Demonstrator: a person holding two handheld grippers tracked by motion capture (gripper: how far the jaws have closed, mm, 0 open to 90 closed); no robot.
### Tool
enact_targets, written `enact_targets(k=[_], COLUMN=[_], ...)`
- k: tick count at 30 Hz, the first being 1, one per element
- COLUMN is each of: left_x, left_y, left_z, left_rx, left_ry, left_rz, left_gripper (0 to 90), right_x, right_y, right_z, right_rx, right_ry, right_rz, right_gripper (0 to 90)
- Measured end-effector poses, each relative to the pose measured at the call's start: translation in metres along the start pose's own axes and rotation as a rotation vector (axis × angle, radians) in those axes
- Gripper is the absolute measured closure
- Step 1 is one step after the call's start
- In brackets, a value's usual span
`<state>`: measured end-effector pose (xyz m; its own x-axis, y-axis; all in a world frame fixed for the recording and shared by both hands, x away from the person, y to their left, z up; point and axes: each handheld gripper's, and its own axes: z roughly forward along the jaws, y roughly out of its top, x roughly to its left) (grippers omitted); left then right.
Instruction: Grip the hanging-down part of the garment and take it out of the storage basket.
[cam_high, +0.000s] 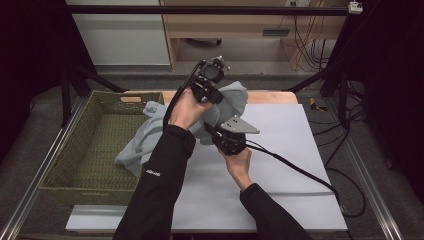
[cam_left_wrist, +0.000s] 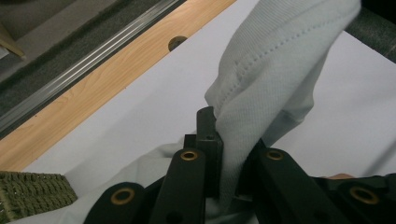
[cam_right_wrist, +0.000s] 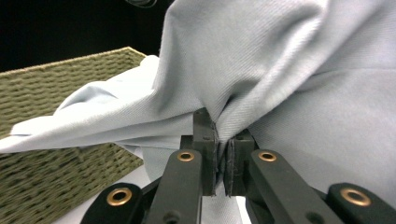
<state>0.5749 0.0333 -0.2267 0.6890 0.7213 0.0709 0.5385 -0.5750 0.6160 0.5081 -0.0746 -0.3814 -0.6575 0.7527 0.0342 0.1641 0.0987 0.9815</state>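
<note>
both claws clamped on the pale cloth (cam_high: 150, 132): left claw (cam_high: 212, 92) up top, right claw (cam_high: 220, 135) lower; cloth trails into the green basket (cam_high: 65, 155) on the bench (cam_high: 280, 150).

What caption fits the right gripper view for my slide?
Right gripper pinching a fold of pale blue cloth beside a woven green basket.

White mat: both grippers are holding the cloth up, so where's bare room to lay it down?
The white mat is bare right of the right gripper, out to its right edge, and along its near edge. The basket floor is bare at its near left. It's crowded at the mat's far left, where the cloth hangs from the left gripper.
</note>
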Motion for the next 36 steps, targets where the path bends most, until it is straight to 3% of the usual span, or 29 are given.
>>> enact_targets(k=[12, 22, 30, 36], left_x=[-0.005, -0.009, -0.017, -0.028], left_y=[-0.001, -0.004, 0.0, 0.003], left_z=[-0.006, -0.012, -0.012, -0.011], left_rx=[0.004, -0.009, 0.011, 0.005], left_ry=[-0.004, -0.02, -0.033, -0.045], left_rz=[0.01, 0.01, 0.054, 0.062], left_gripper=[83.7, 83.6, 83.7, 83.7], right_x=[-0.008, -0.021, -0.032, -0.041], right_y=[0.008, 0.015, 0.018, 0.018], right_z=[-0.048, -0.077, -0.098, -0.112], right_rx=[-0.026, -0.029, -0.047, -0.058], right_ry=[0.023, -0.007, -0.035, -0.076], right_rz=[-0.029, -0.062, -0.048, -0.053], right_gripper=[86.4, 86.4, 86.4, 86.3])
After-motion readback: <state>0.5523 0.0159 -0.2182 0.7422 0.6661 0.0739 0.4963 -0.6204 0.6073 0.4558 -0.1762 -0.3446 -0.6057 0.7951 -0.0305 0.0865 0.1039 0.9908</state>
